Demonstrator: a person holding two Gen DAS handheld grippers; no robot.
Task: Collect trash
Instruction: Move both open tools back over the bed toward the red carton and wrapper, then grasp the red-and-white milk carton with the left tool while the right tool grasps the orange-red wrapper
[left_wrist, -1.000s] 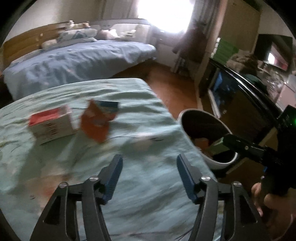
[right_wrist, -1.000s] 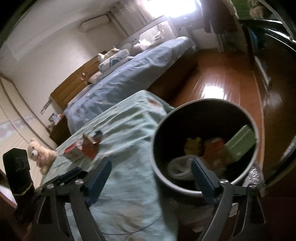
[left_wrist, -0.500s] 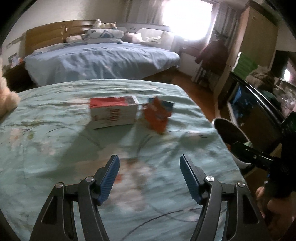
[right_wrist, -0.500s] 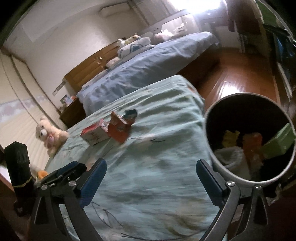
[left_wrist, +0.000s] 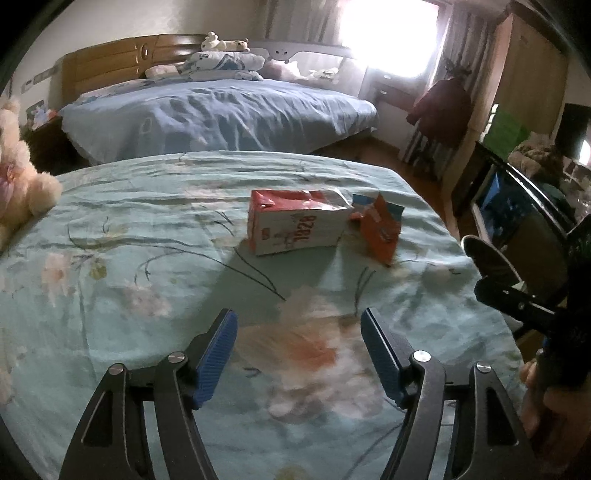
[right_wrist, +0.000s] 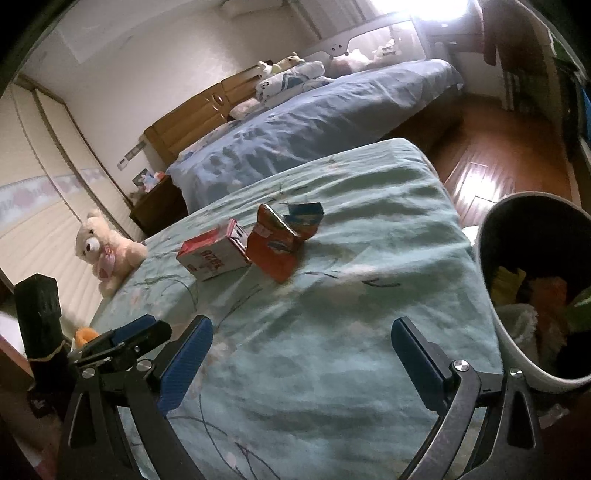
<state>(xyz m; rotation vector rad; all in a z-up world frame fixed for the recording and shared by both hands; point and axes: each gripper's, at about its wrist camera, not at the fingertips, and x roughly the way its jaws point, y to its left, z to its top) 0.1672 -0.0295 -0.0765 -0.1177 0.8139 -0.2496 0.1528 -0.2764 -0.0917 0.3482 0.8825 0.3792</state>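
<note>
Teal floral bedspread (left_wrist: 147, 229) covers the near bed, the landmark for all that follows; a second bed with a blue cover (left_wrist: 221, 110) lies beyond its far edge. Off the bedspread's right edge stands the waste bin (right_wrist: 517, 354), white outside and dark inside, with yellow, orange and green scraps in it. In the right wrist view it has slid further toward the frame edge than half a second ago. A cream teddy bear (right_wrist: 101, 247) sits at the bedspread's left edge, more fully in the left wrist view than before.

On the bedspread, toward its far side, lies the red-and-white carton (left_wrist: 295, 229) on its side. Just beside it on the bin side, touching or nearly so, stands the crumpled orange packet (left_wrist: 380, 232) with a blue flap. Both pieces of trash show larger and sharper than in the earlier frames.

Left tool (left_wrist: 299, 350): blue pads spread apart over the near part of the bedspread, holding nothing, well short of the carton. Right tool (right_wrist: 301, 363): pads likewise wide apart and unloaded, above the bedspread between carton and bin.
</note>
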